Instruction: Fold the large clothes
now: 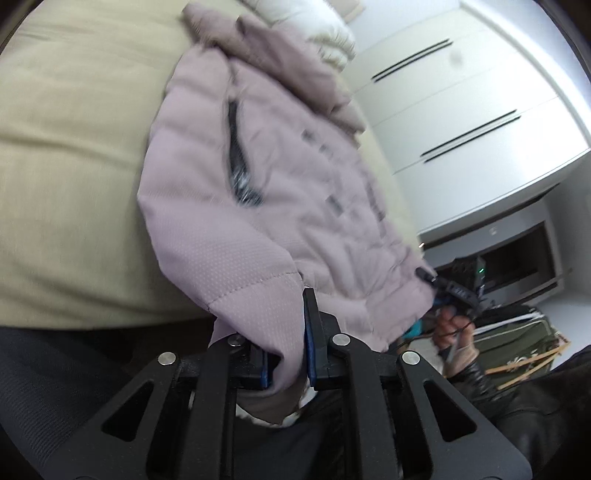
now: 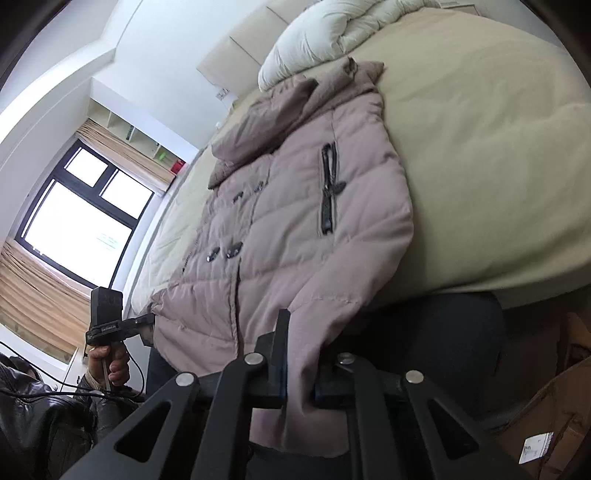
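Note:
A mauve quilted puffer jacket (image 1: pixel 266 158) lies front up on a beige bed (image 1: pixel 66 155), its collar toward the pillows. It also shows in the right wrist view (image 2: pixel 295 206). My left gripper (image 1: pixel 288 350) is shut on a bottom corner of the jacket at the bed's near edge. My right gripper (image 2: pixel 299 376) is shut on the other bottom corner, where a fold of the hem hangs between its fingers. Each gripper shows in the other's view, held by a hand: the right one (image 1: pixel 454 291) and the left one (image 2: pixel 107 325).
White pillows (image 2: pixel 332 33) lie at the head of the bed. A white wardrobe (image 1: pixel 461 103) stands beside the bed. A window with curtains (image 2: pixel 81 214) is on the far side. Cardboard boxes (image 2: pixel 554 413) sit on the floor at the right.

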Motion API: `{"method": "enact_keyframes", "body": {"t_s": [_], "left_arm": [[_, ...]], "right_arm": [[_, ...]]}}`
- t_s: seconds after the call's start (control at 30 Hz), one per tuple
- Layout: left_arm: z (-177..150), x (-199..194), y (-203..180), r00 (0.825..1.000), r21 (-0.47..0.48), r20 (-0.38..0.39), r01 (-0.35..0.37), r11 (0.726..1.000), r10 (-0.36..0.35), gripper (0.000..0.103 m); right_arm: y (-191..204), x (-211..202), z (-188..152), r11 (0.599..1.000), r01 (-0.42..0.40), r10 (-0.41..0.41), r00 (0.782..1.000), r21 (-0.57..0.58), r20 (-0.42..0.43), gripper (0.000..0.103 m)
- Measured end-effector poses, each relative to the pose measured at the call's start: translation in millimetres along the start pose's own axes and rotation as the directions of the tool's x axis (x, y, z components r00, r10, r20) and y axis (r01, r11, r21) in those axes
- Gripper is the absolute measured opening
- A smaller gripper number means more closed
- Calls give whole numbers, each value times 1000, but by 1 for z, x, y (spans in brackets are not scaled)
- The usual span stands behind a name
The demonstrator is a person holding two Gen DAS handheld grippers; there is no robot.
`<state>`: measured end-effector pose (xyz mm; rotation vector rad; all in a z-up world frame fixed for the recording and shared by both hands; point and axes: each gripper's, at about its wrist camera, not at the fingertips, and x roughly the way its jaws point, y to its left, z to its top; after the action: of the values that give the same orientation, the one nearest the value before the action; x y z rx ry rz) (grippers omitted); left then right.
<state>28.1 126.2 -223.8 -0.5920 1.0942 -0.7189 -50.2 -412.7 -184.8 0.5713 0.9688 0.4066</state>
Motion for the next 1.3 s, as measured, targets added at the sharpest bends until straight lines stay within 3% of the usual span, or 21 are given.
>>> {"method": "enact_keyframes", "body": {"t_s": [0.13, 0.33, 0.6, 0.87, 1.1, 1.3], "left_arm": [[21, -20, -14, 990, -14, 102, 100, 995, -98, 12], [60, -51, -23, 951, -11, 227, 219, 976, -211, 9], [108, -62, -19, 913, -12, 319, 272, 962, -254, 8], [150, -71, -7, 887, -31, 369, 312, 950, -279, 8], [244, -50, 6, 860, -55, 420, 342, 938, -289, 8], [339, -16, 19, 866, -80, 441, 300, 950, -237, 8]], "right_arm": [[15, -21, 19, 998, -47, 50, 993, -33, 109, 11], [35, -35, 52, 995, -77, 90, 970, -66, 226, 10], [52, -34, 98, 993, -82, 104, 940, -80, 326, 10], [62, -30, 142, 993, -67, 99, 919, -96, 381, 10], [63, -2, 213, 996, -24, 57, 900, -82, 432, 10], [52, 45, 290, 998, 48, -25, 891, -39, 453, 10]]}}
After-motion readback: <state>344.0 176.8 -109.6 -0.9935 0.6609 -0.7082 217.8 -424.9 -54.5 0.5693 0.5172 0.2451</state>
